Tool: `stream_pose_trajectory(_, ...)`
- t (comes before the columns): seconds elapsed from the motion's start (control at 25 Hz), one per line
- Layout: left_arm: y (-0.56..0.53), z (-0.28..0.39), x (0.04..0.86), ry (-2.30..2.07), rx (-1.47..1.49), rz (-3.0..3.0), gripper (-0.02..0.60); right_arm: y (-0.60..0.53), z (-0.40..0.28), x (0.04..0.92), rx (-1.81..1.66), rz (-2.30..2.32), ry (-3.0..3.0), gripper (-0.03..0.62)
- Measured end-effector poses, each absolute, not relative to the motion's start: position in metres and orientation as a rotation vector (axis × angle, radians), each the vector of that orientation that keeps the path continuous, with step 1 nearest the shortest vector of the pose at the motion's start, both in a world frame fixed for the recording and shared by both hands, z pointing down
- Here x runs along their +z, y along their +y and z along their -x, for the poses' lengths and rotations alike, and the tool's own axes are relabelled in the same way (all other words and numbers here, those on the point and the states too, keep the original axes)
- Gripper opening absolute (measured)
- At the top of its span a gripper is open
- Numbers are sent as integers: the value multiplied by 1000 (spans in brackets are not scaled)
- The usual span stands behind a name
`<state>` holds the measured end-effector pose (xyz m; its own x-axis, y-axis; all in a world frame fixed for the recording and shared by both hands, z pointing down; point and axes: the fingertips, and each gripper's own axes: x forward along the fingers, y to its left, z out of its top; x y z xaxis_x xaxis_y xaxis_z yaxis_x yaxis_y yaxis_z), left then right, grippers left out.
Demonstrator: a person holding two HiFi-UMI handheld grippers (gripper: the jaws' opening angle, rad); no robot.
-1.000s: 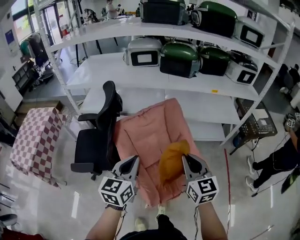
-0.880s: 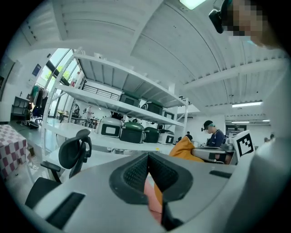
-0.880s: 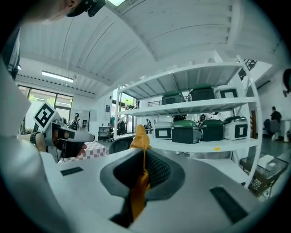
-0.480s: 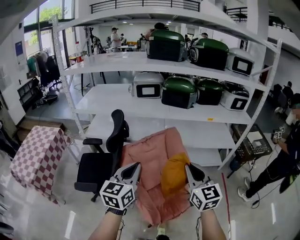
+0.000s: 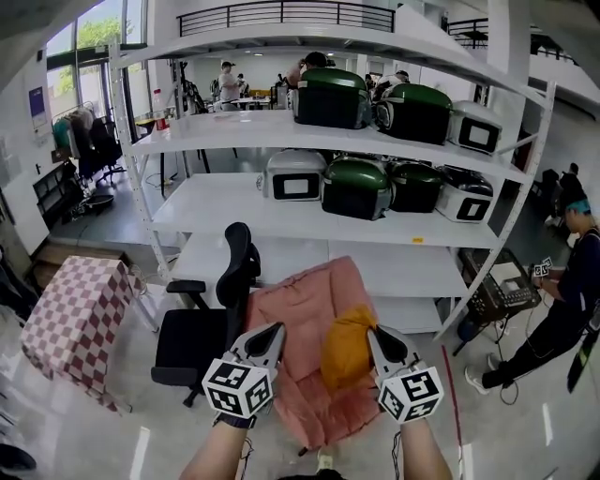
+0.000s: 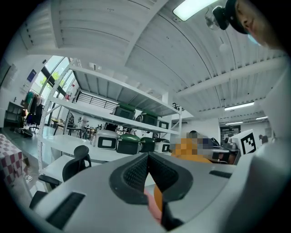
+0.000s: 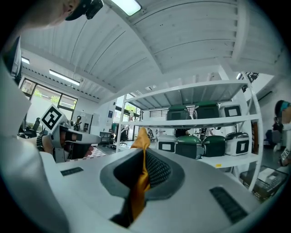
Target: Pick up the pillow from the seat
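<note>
Only the right gripper view shows the right gripper (image 7: 143,154) with its jaws clamped on a thin fold of the orange pillow (image 7: 140,184). The head view shows the pillow hanging crumpled over the pink seat (image 5: 298,305). The left gripper (image 5: 276,331) has its jaws together and empty. A black office chair (image 5: 202,328) stands just left of the seat, and white shelves (image 5: 234,202) stand behind it.

Bright, even white indoor light, from a ceiling light panel (image 6: 193,8) overhead and from windows (image 5: 89,28) at upper left of the head view. Faint, soft shadows; pale streaks of glare on the glossy floor (image 5: 142,441). Marked fisheye bowing of the shelf (image 5: 216,202) uprights; black round vignette in both gripper views. Close bodies of left gripper (image 6: 148,159) and right gripper (image 7: 144,157) slightly soft, background sharper.
</note>
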<state>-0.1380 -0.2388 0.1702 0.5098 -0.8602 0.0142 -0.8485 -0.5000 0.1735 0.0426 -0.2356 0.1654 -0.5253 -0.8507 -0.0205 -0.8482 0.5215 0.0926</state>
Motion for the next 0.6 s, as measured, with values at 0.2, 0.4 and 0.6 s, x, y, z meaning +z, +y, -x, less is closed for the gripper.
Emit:
stream_pose_trajectory(0.2, -231, 139, 170, -1478, -121, -2592, 5, -225, -40, 161, -163, -1509, -2728, 11)
stream_pose_trajectory(0.4, -225, 143, 172, -1483, -137, -2586, 5, -219, -35, 162, -174, -1497, -2733, 11)
stream_pose_trajectory(0.6, -226, 139, 166, -1480, -145, -2597, 5, -219, -37, 158, -184, -1504, -2736, 11)
